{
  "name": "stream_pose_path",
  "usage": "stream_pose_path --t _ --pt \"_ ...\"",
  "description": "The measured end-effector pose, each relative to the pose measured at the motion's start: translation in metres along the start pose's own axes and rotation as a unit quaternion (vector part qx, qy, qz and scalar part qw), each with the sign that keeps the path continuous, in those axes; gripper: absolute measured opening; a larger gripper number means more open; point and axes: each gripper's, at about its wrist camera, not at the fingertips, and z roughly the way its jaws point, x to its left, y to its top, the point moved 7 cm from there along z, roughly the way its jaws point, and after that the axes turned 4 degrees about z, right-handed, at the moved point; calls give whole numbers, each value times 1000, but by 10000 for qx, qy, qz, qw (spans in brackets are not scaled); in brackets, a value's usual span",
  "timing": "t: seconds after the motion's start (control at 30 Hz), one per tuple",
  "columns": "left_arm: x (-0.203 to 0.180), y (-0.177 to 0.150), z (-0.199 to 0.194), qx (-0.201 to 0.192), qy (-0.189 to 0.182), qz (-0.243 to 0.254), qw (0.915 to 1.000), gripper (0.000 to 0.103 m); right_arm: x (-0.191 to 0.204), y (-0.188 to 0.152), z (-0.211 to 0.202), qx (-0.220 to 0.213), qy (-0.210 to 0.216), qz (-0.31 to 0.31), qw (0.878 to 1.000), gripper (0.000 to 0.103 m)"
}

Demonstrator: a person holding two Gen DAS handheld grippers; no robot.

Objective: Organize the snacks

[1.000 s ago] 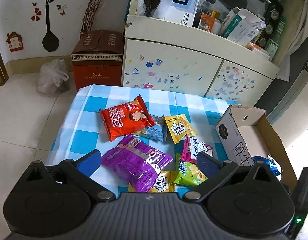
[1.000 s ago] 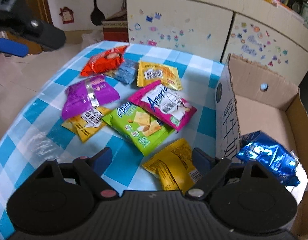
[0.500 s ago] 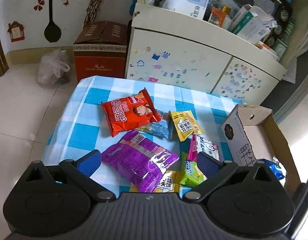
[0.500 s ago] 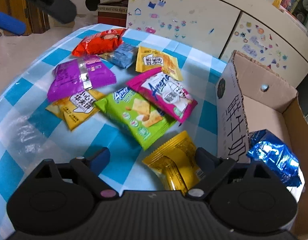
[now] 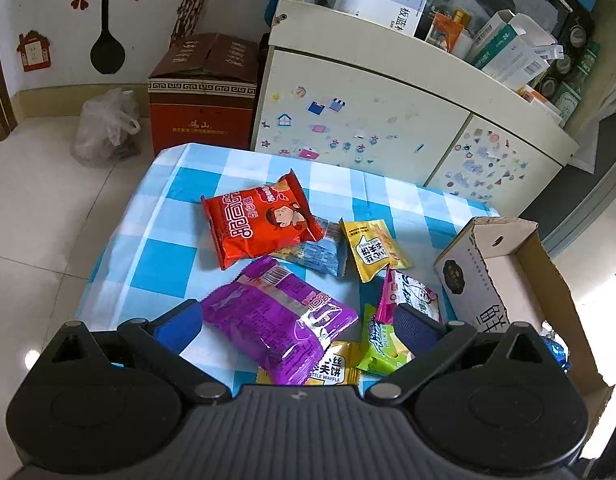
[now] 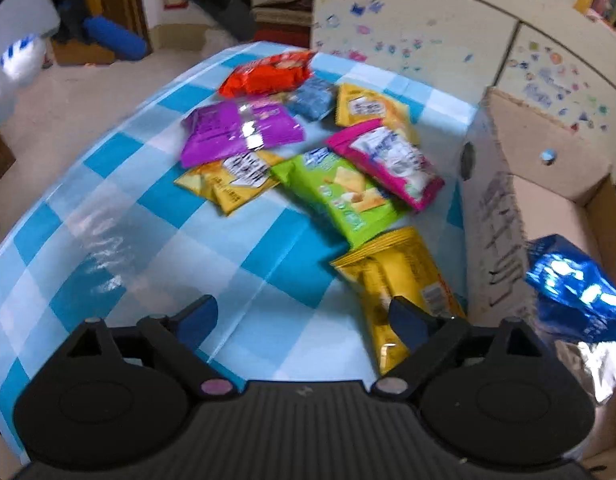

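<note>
Right wrist view alone shows the gold packet [image 6: 399,276] beside the cardboard box [image 6: 503,216]; both grippers' fingers spread, empty.

White tiled floor [image 5: 36,208], a sticker-covered cream cabinet [image 5: 359,120] and a decal-decorated wall [image 5: 60,12]

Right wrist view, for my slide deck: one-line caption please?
Open right claw over checkered table, gold snack packet nearest, blue packet in cardboard box.
</note>
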Motion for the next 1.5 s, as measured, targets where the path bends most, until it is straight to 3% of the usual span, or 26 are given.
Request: stream_pose_path --t 0.3,0.57,0.77,0.83,0.9,1.03,1.1,1.2,1.33,1.5 --pt "-3 -1 2 21 -67 -23 10000 103 -33 8 7 -183 -373 291 9987 91" --pt "-2 -3 10 160 17 -12 9999 103 -41 16 26 -50 -758 0 9971 94" --pt "6 -6 20 350 167 -49 9992 103 -36 17 28 234 -632 154 9976 89" --pt "8 -6 22 387 207 -52 9990 103 -34 17 26 309 -468 298 9980 82" --pt "11 -6 24 413 254 -65 9988 103 -31 14 26 461 -210 474 9976 82" --pt "17 -6 27 459 333 -180 9982 103 -16 12 22 487 131 175 9986 81" --pt "19 -6 27 468 307 -221 9982 103 -17 16 19 422 330 424 9977 79" --pt "17 -7 30 505 249 -199 9982 103 -20 19 20 292 97 444 9985 81" --pt "15 -9 36 574 225 -92 9981 103 -16 14 28 461 40 353 9983 87" --pt "6 -16 48 632 269 475 9965 103 -17 12 30 564 35 533 9970 90"
